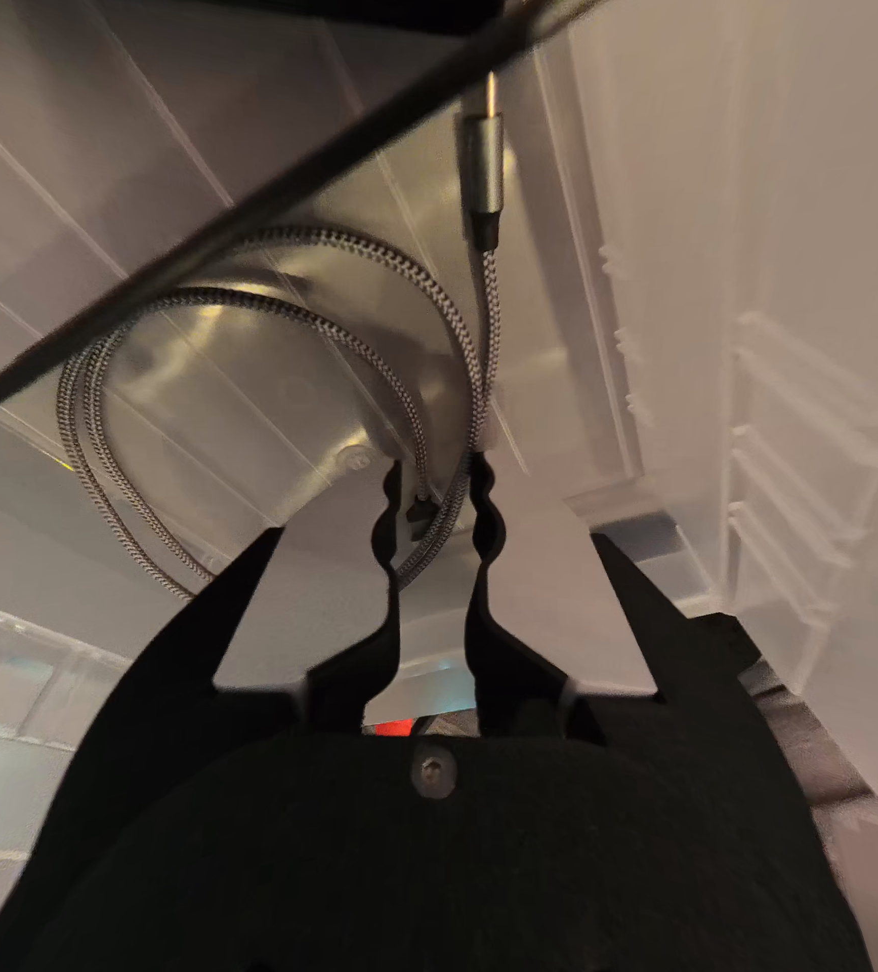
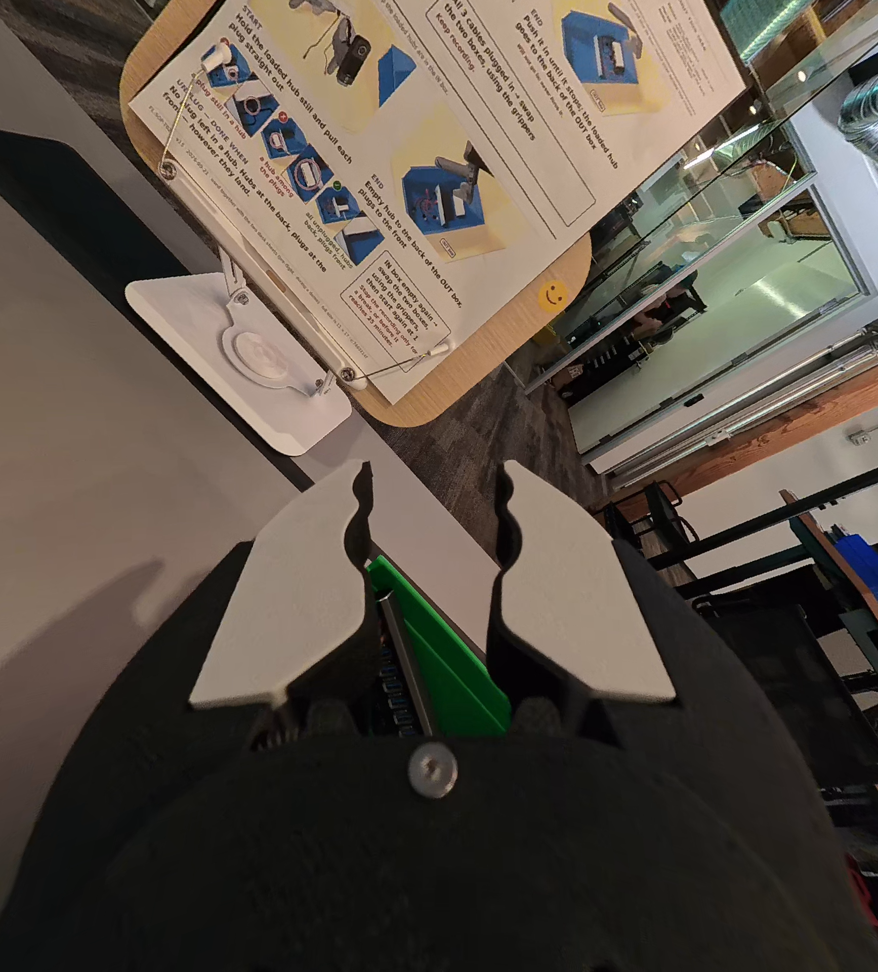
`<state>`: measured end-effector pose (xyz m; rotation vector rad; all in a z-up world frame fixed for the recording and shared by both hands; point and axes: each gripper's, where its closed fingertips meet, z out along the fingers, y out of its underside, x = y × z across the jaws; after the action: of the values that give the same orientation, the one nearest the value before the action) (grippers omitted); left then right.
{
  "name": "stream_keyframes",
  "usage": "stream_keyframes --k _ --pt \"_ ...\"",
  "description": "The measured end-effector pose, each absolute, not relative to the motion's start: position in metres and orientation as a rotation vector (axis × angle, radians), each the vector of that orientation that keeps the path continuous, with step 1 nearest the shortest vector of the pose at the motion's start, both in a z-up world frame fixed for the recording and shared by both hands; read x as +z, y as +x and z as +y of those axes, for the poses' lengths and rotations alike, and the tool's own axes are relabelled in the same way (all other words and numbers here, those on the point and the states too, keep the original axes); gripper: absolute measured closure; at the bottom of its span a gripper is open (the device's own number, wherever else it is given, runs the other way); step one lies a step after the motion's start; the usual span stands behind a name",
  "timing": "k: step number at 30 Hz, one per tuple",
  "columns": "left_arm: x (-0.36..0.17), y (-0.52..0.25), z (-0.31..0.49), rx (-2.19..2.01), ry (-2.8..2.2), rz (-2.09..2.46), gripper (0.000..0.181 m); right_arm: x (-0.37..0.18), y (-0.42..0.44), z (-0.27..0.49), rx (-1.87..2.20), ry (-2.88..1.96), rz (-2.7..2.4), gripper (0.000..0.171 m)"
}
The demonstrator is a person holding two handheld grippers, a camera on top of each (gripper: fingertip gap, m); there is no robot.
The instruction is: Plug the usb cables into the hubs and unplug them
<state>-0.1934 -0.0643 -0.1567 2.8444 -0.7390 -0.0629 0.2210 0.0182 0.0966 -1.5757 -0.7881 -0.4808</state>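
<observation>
Left hand-held gripper [image 1: 434, 473]: fingers apart, straddling braided USB cable [image 1: 442, 526]; plug [image 1: 483, 179] beyond, far-pointing. Right hand-held gripper [image 2: 431, 494]: apart, empty.

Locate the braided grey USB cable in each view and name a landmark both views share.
Left wrist view: braided grey USB cable coils at centre; its metal plug stands upper right.
Right wrist view: not in it.
Shared landmark: none I can confirm; only each tool's matching centre screw.
</observation>
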Motion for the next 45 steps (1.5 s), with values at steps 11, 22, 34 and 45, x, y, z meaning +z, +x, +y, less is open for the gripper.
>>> stream_keyframes --k 11,22,34,45 --pt "-0.153 -0.192 -0.072 0.145 2.748 -0.832 0.175 0.092 0.225 0.019 -0.479 -1.593 -0.801 0.127" --pt "-0.088 -0.180 -0.069 0.580 2.982 -0.940 0.177 0.082 0.224 0.024 -0.484 -1.618 -0.829 0.127" --pt "0.018 -0.149 -0.062 1.162 3.279 -1.083 0.178 0.073 0.225 0.028 -0.486 -1.643 -0.847 0.127" --pt "0.044 0.027 -0.090 1.308 2.981 -1.798 0.178 0.086 0.244 0.024 -0.482 -1.640 -0.790 0.127"
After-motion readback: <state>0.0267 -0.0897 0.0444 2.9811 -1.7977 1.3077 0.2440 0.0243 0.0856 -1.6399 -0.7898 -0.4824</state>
